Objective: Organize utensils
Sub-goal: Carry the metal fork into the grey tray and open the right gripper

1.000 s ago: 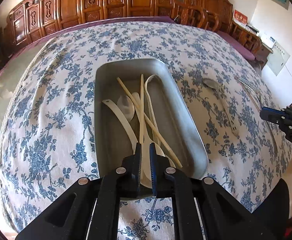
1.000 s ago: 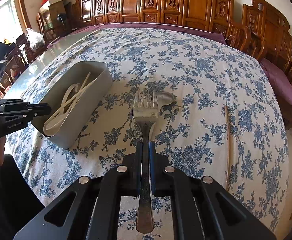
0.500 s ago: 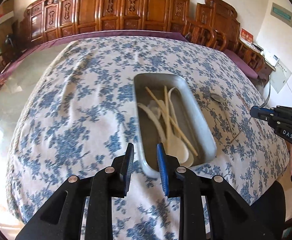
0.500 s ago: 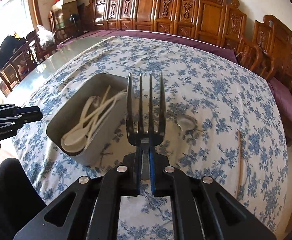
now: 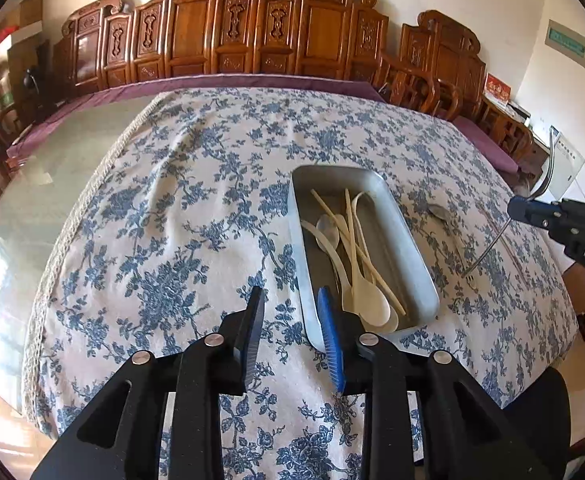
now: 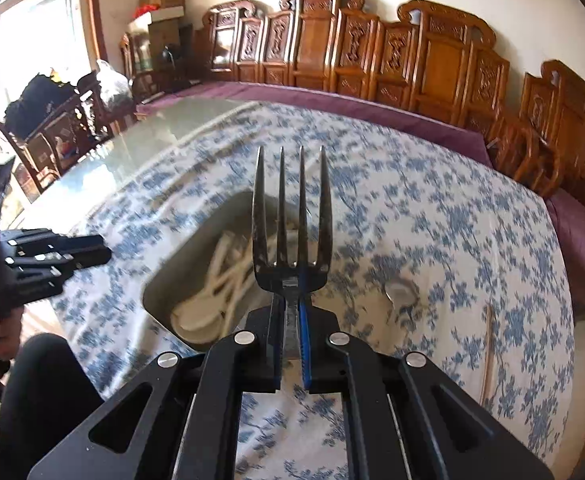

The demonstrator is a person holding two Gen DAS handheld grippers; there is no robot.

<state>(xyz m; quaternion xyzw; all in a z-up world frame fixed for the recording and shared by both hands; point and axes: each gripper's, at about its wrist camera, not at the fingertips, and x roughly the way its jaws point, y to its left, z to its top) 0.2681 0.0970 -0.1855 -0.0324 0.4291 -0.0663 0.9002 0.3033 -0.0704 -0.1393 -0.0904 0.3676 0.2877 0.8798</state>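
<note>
Steel tray lies on the blue-flowered tablecloth, toward the near edge of the table, its long side running away from the person. Inside it several pale spoons and thin sticks lie crossed over each other, bowls toward the near end.

The left gripper hangs above the cloth just beside the tray's near left corner; its jaws are opening and nothing is between them.

The right gripper is clamped tight on the neck of a dark metal fork, which stands out ahead of the fingers with its four prongs up, lifted clear of the cloth and over the tray's right side. In the left camera that fork shows as a thin curved handle at the far right.

A metal spoon lies on the cloth to the right of the tray, and farther right a single wooden stick lies near the right edge of the table.
</note>
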